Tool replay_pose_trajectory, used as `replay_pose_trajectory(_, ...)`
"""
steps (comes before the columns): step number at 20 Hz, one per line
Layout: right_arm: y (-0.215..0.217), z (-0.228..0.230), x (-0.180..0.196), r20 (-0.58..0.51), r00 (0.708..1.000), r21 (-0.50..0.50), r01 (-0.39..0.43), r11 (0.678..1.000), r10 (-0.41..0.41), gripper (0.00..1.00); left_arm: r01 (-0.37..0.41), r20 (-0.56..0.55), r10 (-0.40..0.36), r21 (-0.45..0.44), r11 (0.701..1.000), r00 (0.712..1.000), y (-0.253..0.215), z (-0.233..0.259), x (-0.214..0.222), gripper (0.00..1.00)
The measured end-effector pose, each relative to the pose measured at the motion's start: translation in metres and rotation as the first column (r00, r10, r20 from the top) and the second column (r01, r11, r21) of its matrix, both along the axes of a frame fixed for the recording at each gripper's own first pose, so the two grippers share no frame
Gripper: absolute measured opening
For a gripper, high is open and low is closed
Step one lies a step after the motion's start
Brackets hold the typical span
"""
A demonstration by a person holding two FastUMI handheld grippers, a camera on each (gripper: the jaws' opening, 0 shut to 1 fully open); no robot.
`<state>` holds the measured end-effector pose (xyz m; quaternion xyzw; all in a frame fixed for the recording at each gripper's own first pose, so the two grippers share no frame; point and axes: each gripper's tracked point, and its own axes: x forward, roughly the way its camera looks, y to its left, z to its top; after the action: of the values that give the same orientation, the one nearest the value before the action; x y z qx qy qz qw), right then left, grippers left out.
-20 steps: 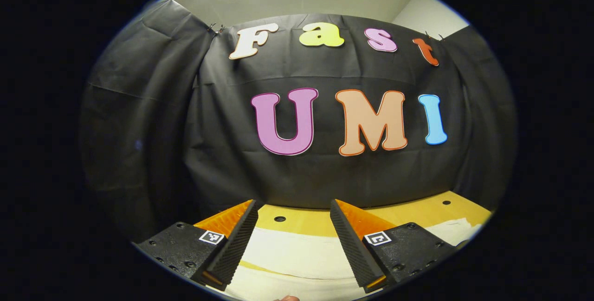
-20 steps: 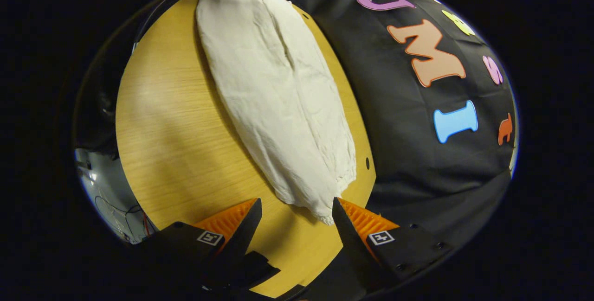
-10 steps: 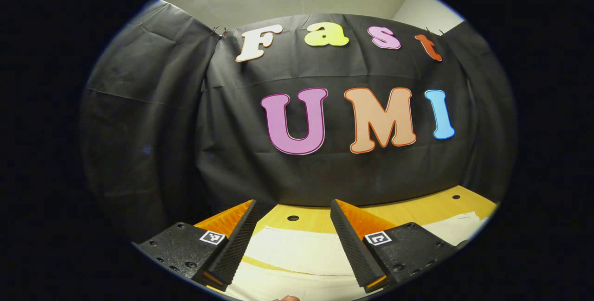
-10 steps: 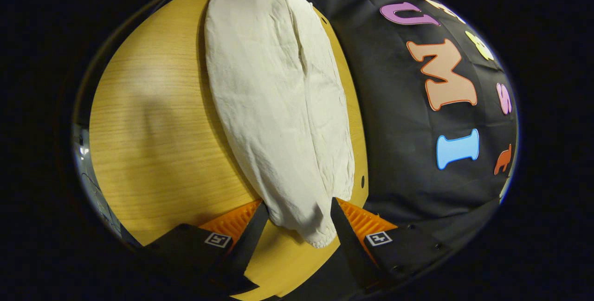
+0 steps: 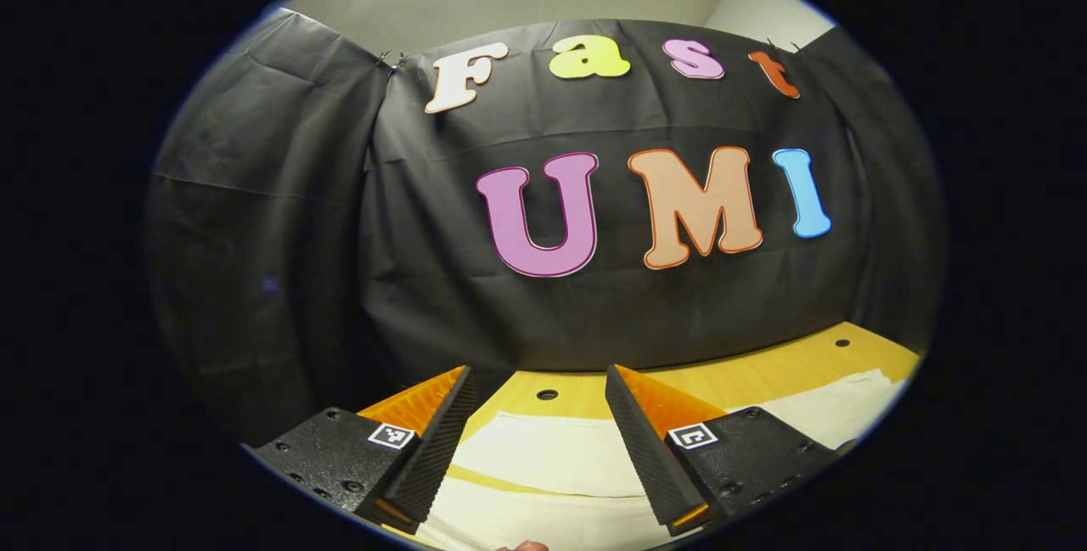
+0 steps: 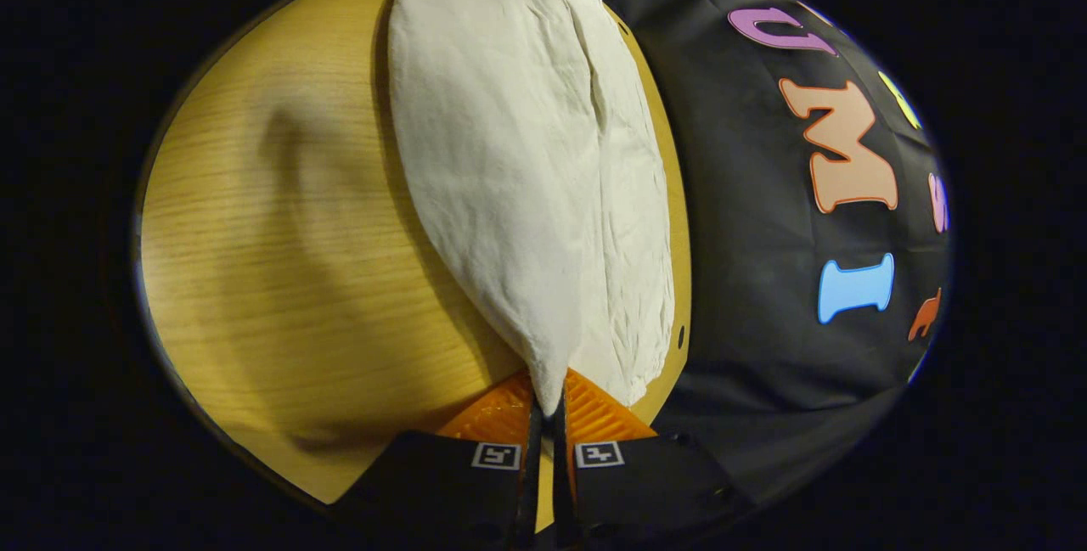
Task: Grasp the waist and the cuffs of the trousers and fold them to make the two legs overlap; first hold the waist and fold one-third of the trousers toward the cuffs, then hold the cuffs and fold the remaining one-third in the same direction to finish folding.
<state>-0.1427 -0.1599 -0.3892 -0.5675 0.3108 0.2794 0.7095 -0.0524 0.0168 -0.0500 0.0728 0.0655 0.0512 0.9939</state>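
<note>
Right hand-held gripper (image 6: 544, 402) clamped on near cuff end of trousers (image 6: 526, 186), laid lengthwise along table (image 6: 280, 279). Left hand-held gripper (image 5: 537, 441) wide over trousers' other end. Risks pinching one layer only, dropping the lower leg.

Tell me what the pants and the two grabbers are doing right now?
trousers: laid out long on the table, one end pinched
right gripper: shut on the trousers' near end
left gripper: open, above the trousers, holding nothing
table: bare wood beside the trousers
</note>
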Motion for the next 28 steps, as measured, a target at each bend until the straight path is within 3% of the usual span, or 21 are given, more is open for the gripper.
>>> replay_pose_trajectory(3,-0.003,-0.003,0.002,-0.044,0.994,0.053,0.098,0.994,-0.096,0.09,0.005,-0.022,-0.003,0.066,0.998,1.0,0.009,-0.008,-0.003,0.91)
replay_pose_trajectory(6,0.003,0.0,0.001,0.004,1.0,0.001,0.031,1.0,-0.031,0.09,0.021,-0.067,-0.01,0.163,0.986,0.998,0.03,-0.027,-0.017,0.95)
replay_pose_trajectory(8,-0.002,-0.002,0.002,0.024,0.999,-0.009,0.042,0.999,-0.042,0.09,0.038,-0.1,-0.018,0.209,0.977,0.995,0.036,-0.04,-0.025,0.95)
replay_pose_trajectory(10,-0.003,-0.003,0.002,0.021,0.996,0.009,0.084,0.996,-0.084,0.09,0.063,-0.144,-0.023,0.284,0.957,0.989,0.048,-0.059,-0.034,0.96)
replay_pose_trajectory(13,-0.002,-0.003,0.003,0.022,0.996,0.01,0.082,0.997,-0.082,0.09,0.136,-0.225,-0.046,0.4,0.906,0.973,0.064,-0.087,-0.051,0.96)
replay_pose_trajectory(16,-0.002,-0.004,0.004,0.027,0.997,0.003,0.076,0.997,-0.076,0.09,0.2,-0.308,-0.059,0.446,0.872,0.949,0.078,-0.113,-0.066,0.96)
replay_pose_trajectory(20,-0.002,-0.003,0.004,0.034,0.997,-0.006,0.068,0.998,-0.068,0.09,0.325,-0.426,-0.088,0.525,0.787,0.9,0.088,-0.15,-0.092,0.96)
replay_pose_trajectory(24,-0.002,-0.003,0.004,0.044,0.996,-0.008,0.078,0.997,-0.077,0.09,0.499,-0.588,-0.113,0.552,0.667,0.801,0.104,-0.199,-0.123,0.96)
replay_pose_trajectory(28,-0.002,-0.002,0.005,0.054,0.995,-0.014,0.082,0.997,-0.081,0.09,0.606,-0.713,-0.071,0.535,0.588,0.698,0.13,-0.237,-0.161,0.97)
